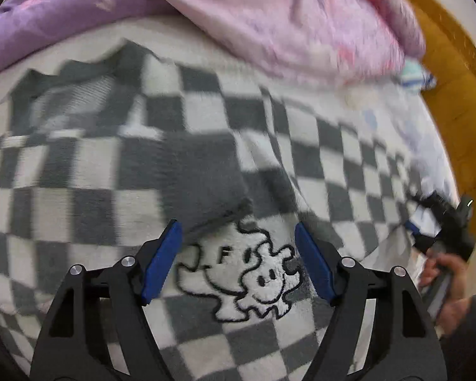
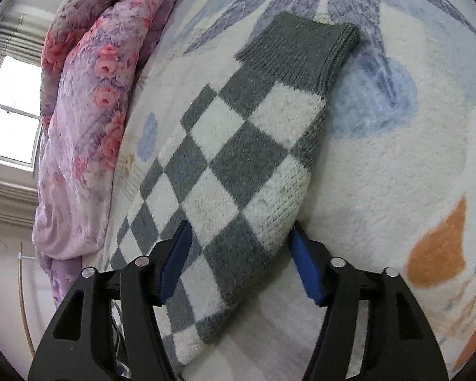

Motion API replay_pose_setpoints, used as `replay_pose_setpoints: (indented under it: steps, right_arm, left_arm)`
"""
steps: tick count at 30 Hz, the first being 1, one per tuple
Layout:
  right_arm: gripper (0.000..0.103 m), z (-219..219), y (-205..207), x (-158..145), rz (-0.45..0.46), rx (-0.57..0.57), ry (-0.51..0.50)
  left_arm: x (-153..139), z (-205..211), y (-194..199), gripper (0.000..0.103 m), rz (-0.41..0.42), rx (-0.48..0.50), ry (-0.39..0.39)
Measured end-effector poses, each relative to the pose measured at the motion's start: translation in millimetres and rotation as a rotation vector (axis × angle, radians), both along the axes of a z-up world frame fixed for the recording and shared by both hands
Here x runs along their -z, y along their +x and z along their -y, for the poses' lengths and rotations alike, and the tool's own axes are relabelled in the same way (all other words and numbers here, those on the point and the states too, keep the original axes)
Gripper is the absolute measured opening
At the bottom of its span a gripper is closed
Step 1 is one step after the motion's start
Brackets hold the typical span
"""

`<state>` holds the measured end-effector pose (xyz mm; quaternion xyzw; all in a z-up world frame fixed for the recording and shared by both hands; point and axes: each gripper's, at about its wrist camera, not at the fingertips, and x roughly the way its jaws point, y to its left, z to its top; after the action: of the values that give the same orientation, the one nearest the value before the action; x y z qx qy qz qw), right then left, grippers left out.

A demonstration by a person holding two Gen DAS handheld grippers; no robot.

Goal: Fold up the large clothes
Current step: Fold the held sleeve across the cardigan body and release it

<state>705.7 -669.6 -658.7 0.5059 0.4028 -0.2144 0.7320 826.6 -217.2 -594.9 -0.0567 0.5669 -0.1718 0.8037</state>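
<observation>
In the left wrist view, the left gripper hangs over a grey-and-white checked sweater that fills most of the frame, spread on the bed. Its blue-padded jaws stand wide apart, pinching nothing. Between them, on the near part of the sweater, sits an embroidered white cartoon patch. A solid grey cuff lies folded across the checks just beyond the fingertips. Far off, a pink quilt is bunched along the sweater's far edge. At the far right, the right gripper shows at the sweater's edge, too small to judge.

In the right wrist view, the right gripper is spread, straddling a checked sleeve that runs away from it toward a ribbed grey cuff far ahead. The sleeve rests on a fleecy patterned blanket. A floral quilt is heaped to the left.
</observation>
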Motion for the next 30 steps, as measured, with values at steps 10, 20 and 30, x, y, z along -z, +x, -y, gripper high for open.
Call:
replay_pose_setpoints:
  steps: [10, 20, 30]
  right_arm:
    - [0.011, -22.9, 17.4, -62.9, 0.068, -0.096, -0.236]
    - [0.011, -243.3, 96.6, -175.1, 0.290, -0.645, -0.562]
    - [0.032, -536.1, 112.0, -89.7, 0.137, -1.248, -0.419]
  left_arm:
    - [53.4, -107.7, 11.8, 0.077, -0.139, -0.213, 0.240]
    - [-9.2, -173.0, -9.5, 0.076, -0.067, -0.287, 0.039]
    - [-51.5, -294.5, -44.8, 0.077, -0.019, -0.526, 0.065]
